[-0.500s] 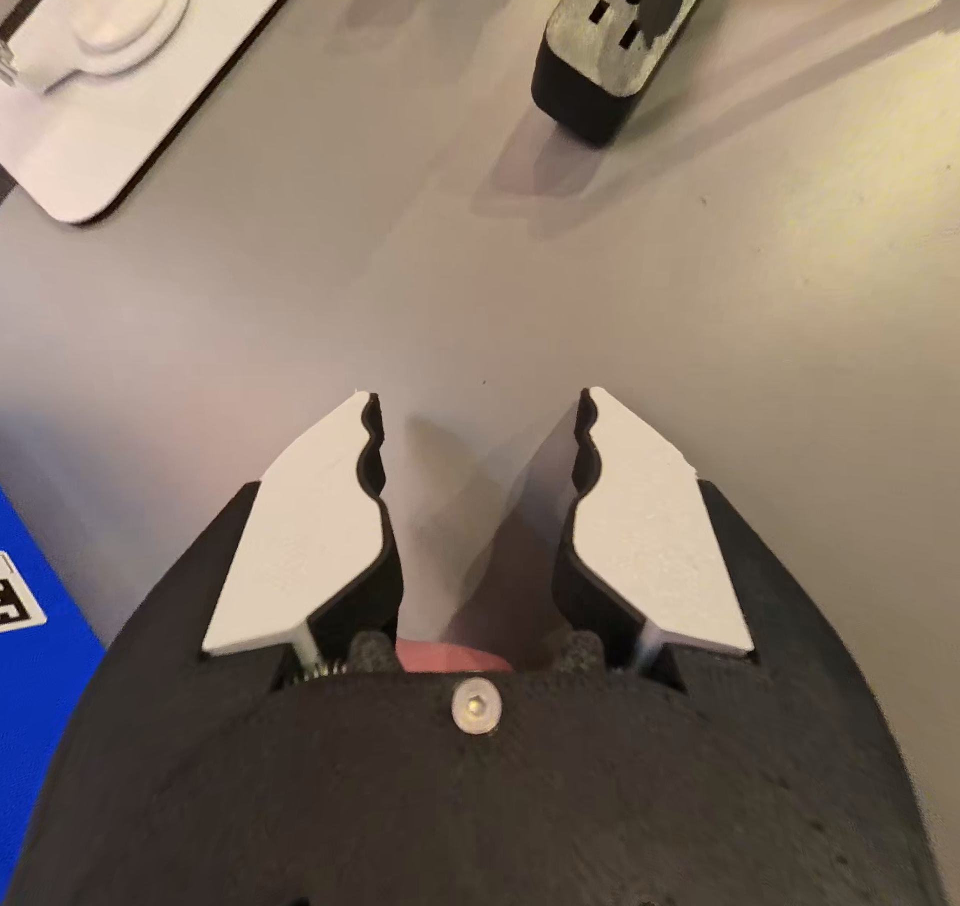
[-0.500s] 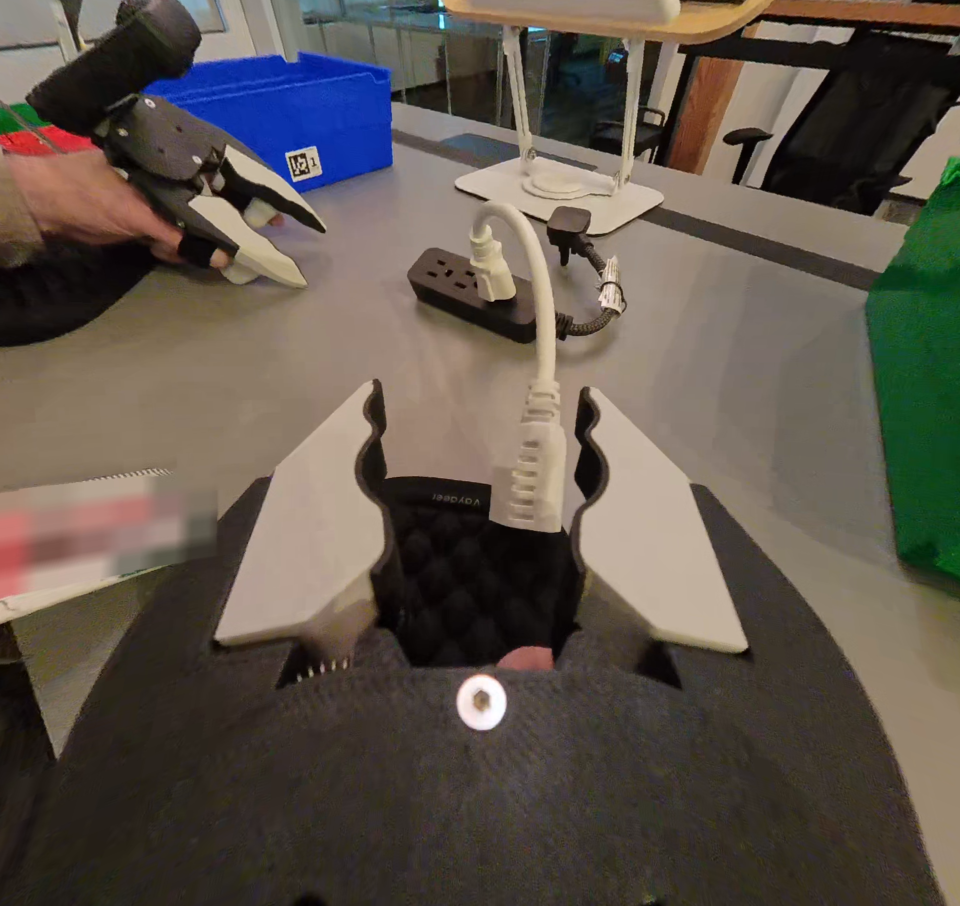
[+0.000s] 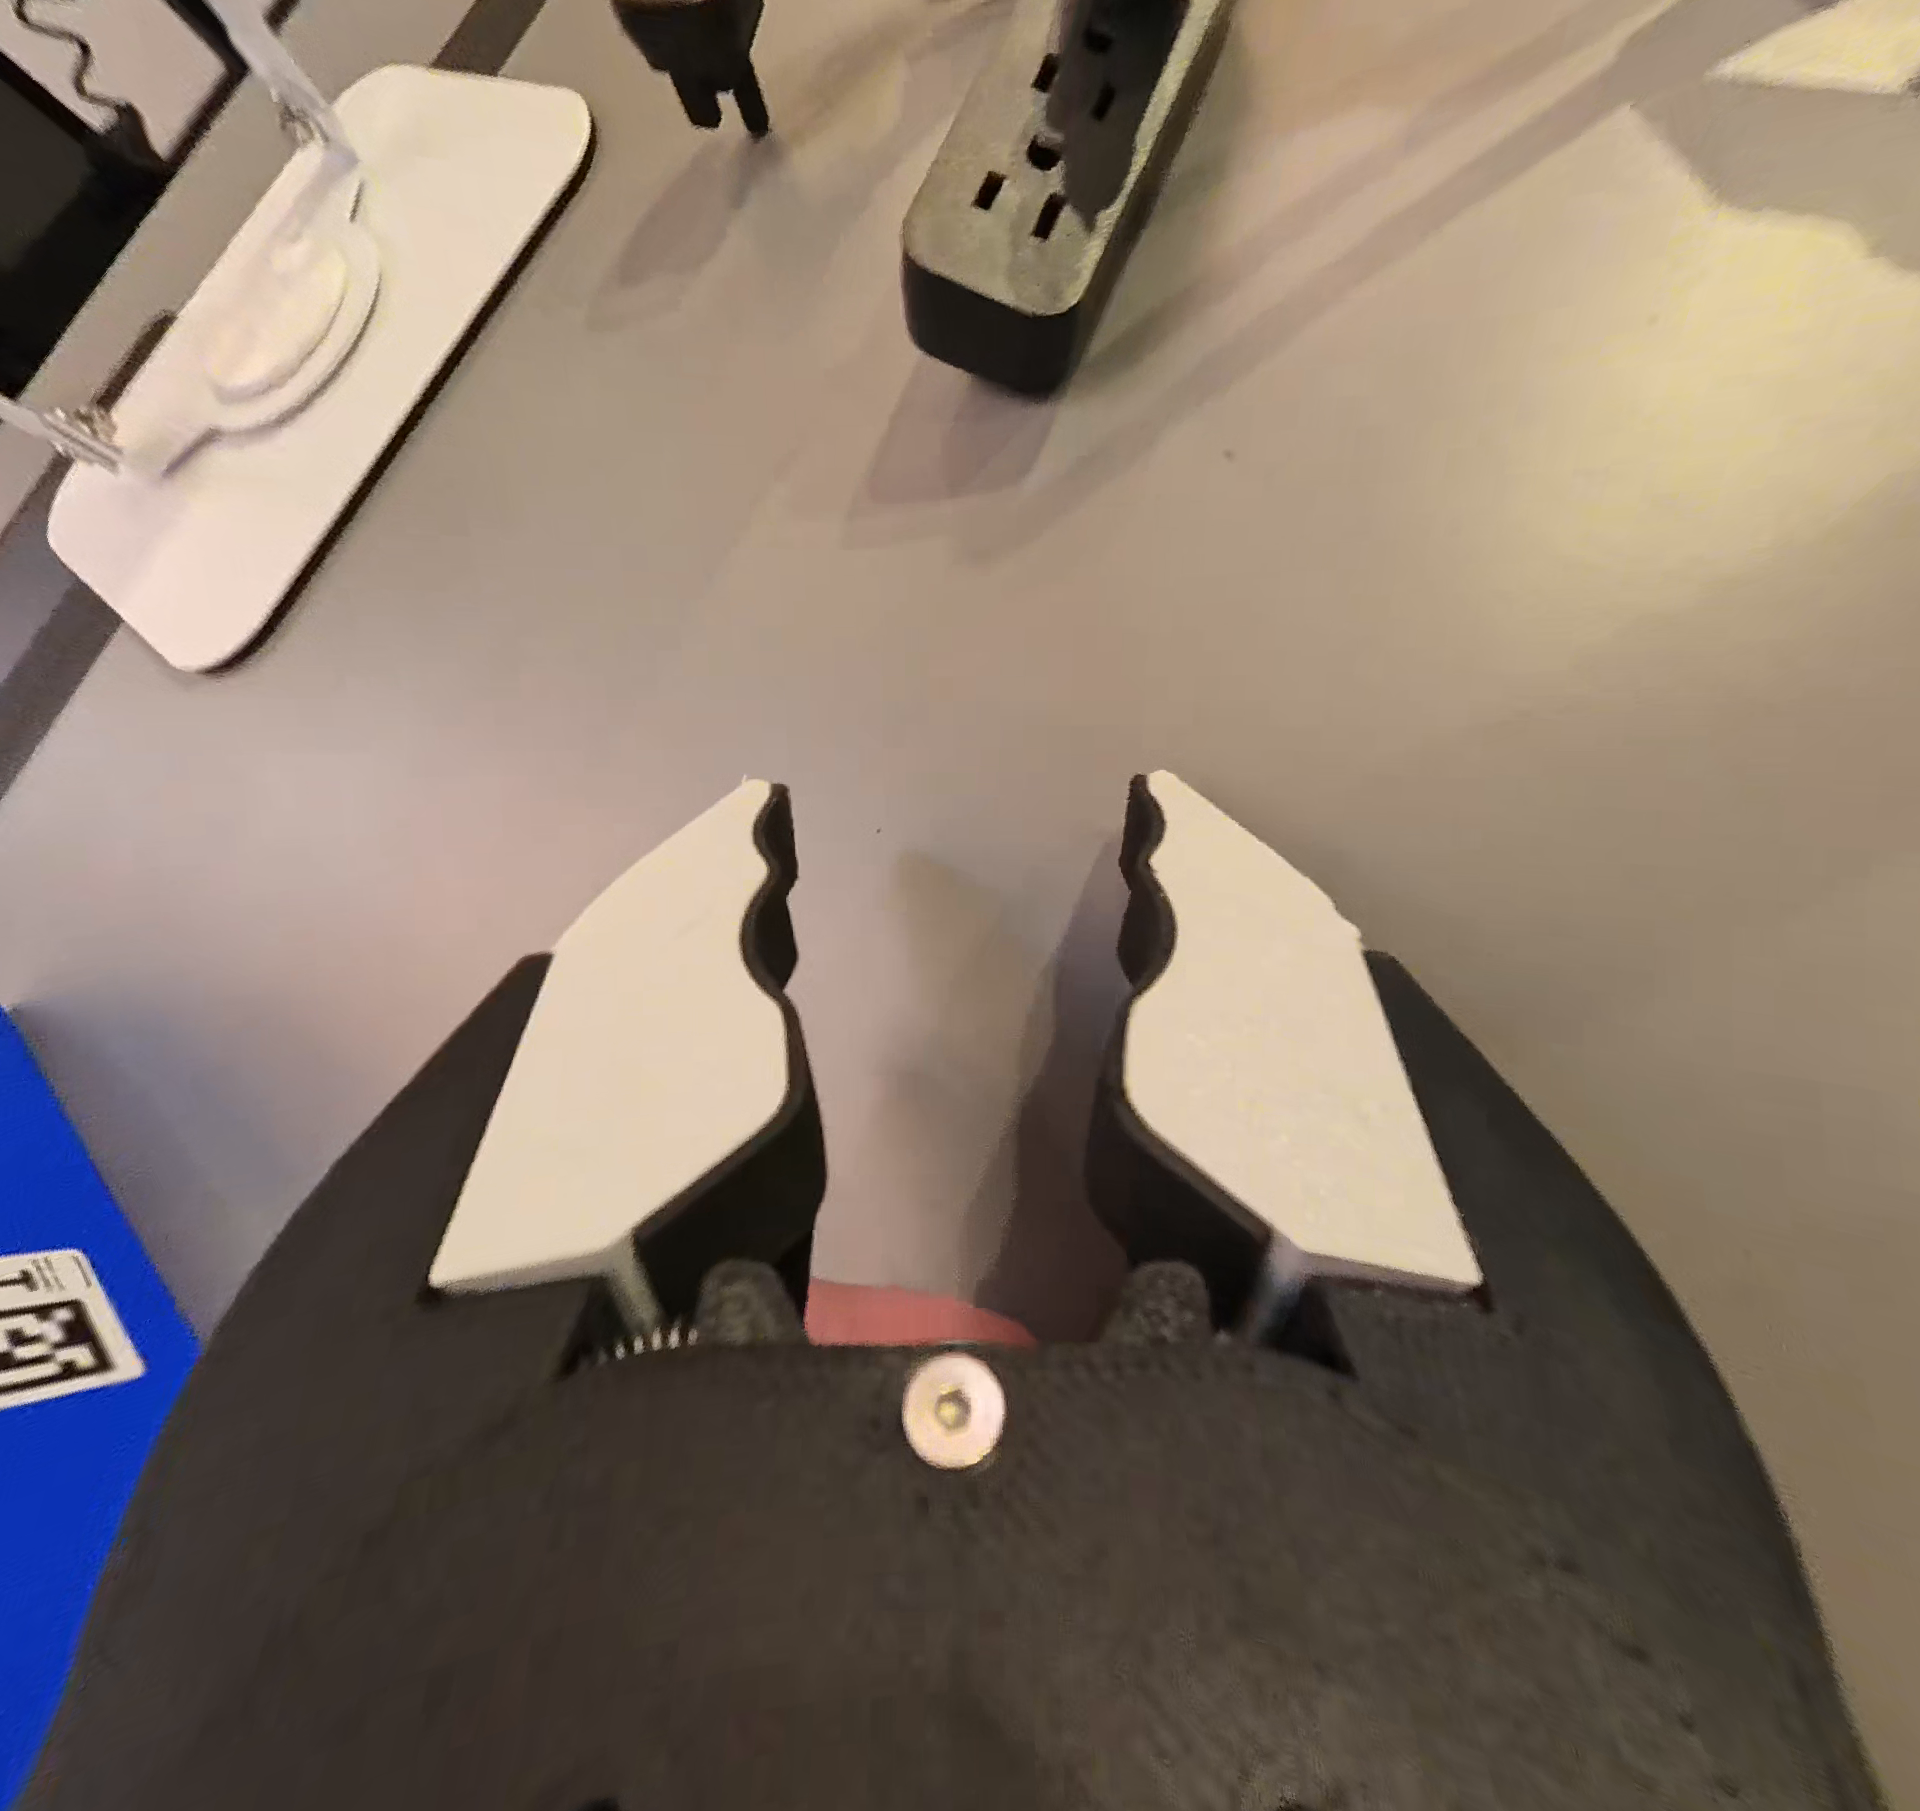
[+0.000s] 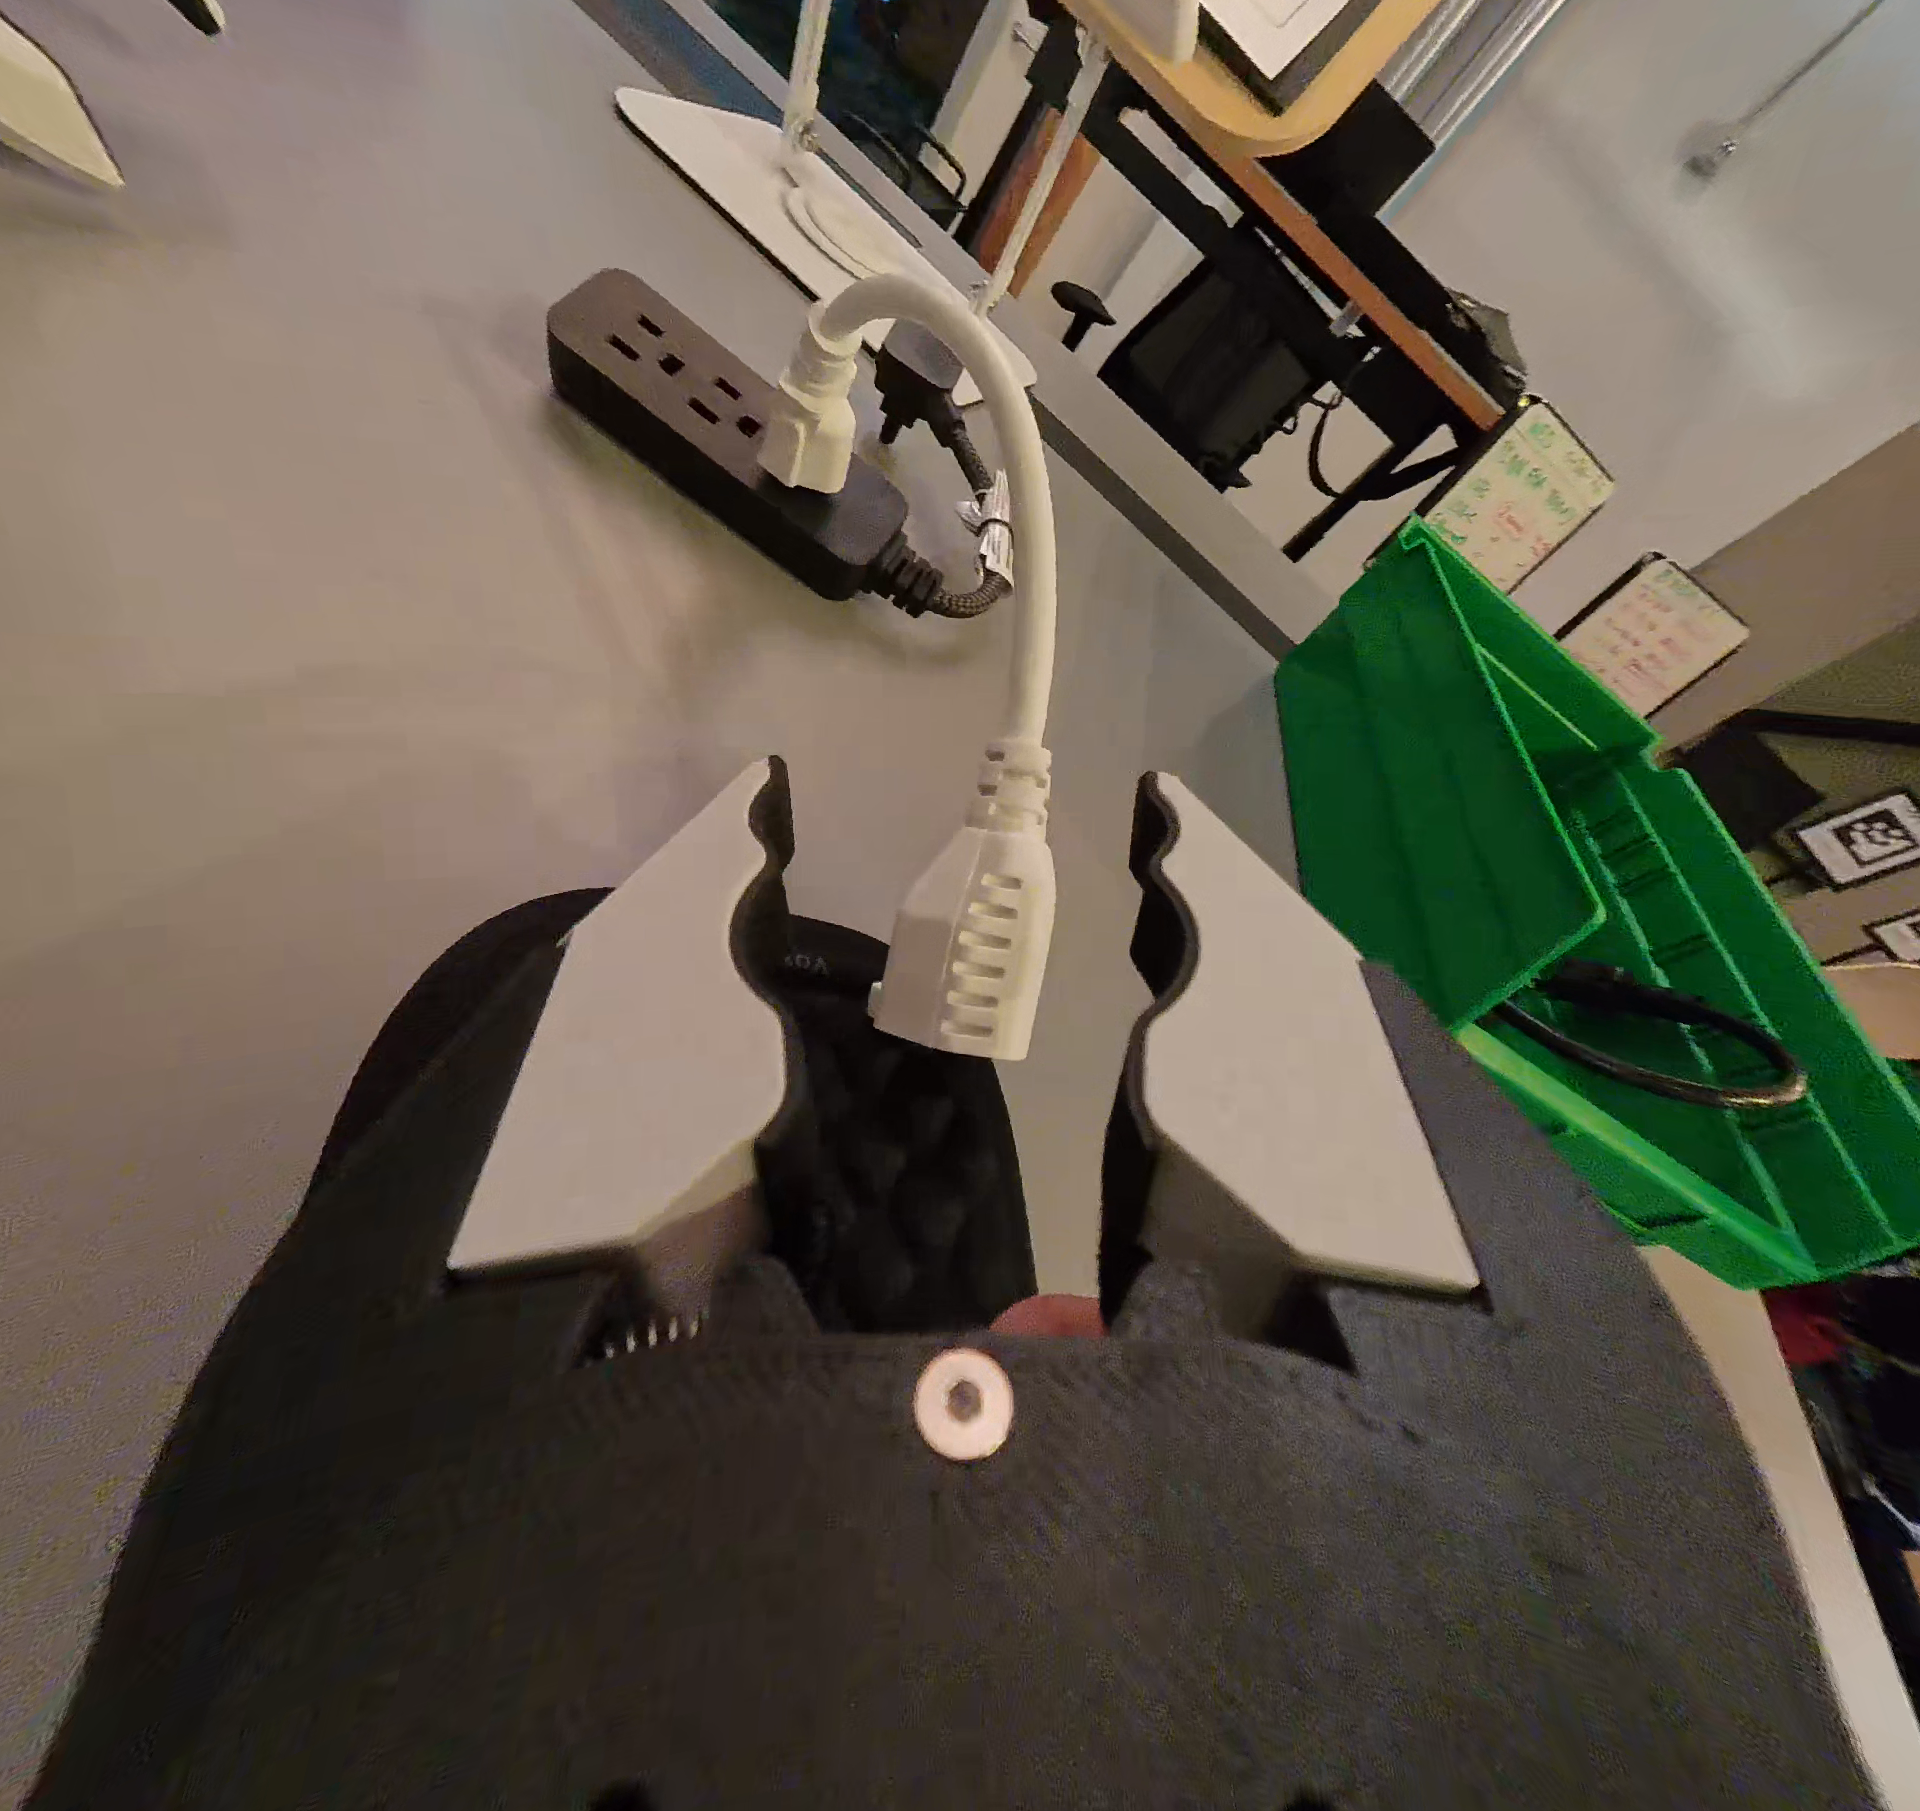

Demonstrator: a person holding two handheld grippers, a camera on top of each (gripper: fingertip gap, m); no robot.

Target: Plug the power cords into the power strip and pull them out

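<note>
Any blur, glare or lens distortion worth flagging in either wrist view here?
Left wrist view: the power strip and black plug near the top look soft, warm light patches fall on the table at the right, and several overlapping shadows trail from the strip. Right wrist view: sharper, but wide-angle bending tilts the green bin and stand.

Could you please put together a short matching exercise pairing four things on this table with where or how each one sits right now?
Things:
1. white cord
2. power strip
3. green bin
4. left gripper

States:
A. open, with nothing between its fingers
B. tipped over at the right edge of the table, a black cable in it
C. one plug seated in a socket, the other end hanging free between the right gripper's fingers
D. black, lying flat on the grey table

Pairs: 1-C, 2-D, 3-B, 4-A
</note>
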